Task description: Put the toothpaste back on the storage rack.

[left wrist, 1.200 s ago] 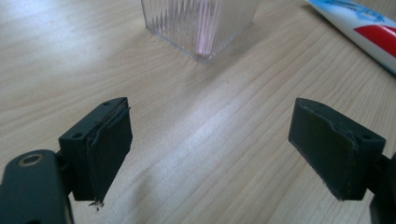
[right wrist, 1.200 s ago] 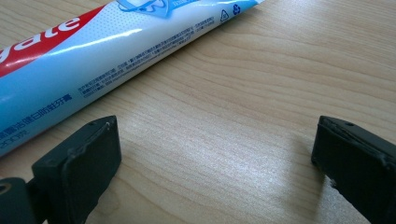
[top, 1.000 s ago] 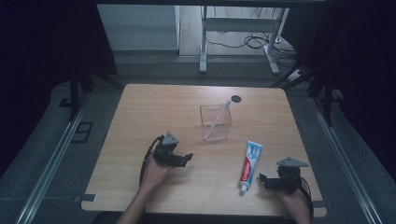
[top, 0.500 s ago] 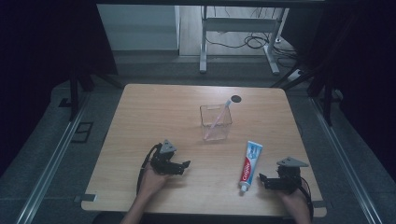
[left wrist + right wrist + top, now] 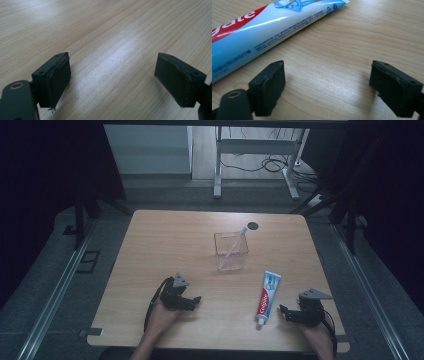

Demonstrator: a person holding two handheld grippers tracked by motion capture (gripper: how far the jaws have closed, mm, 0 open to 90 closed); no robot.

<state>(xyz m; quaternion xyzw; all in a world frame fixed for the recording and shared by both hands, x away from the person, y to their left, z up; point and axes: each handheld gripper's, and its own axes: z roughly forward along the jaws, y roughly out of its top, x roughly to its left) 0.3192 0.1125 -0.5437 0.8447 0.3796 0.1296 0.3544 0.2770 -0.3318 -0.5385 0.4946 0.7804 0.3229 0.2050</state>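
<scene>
The toothpaste tube (image 5: 267,293) lies flat on the bench (image 5: 165,240), at 9 o'clock of the right gripper (image 5: 284,311), whose spread jaws have just been closing on nothing. The left gripper (image 5: 196,301), at 8 o'clock of the clear cup (image 5: 231,251), gapes empty.

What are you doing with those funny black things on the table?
A person holds a pair of tongs in each hand over a wooden table. The right tongs sit beside a toothpaste tube lying flat, jaws apart and just closing a little, with nothing between them. The left tongs are open over bare wood. A clear cup farther back holds a toothbrush. Nothing is picked up yet.
</scene>
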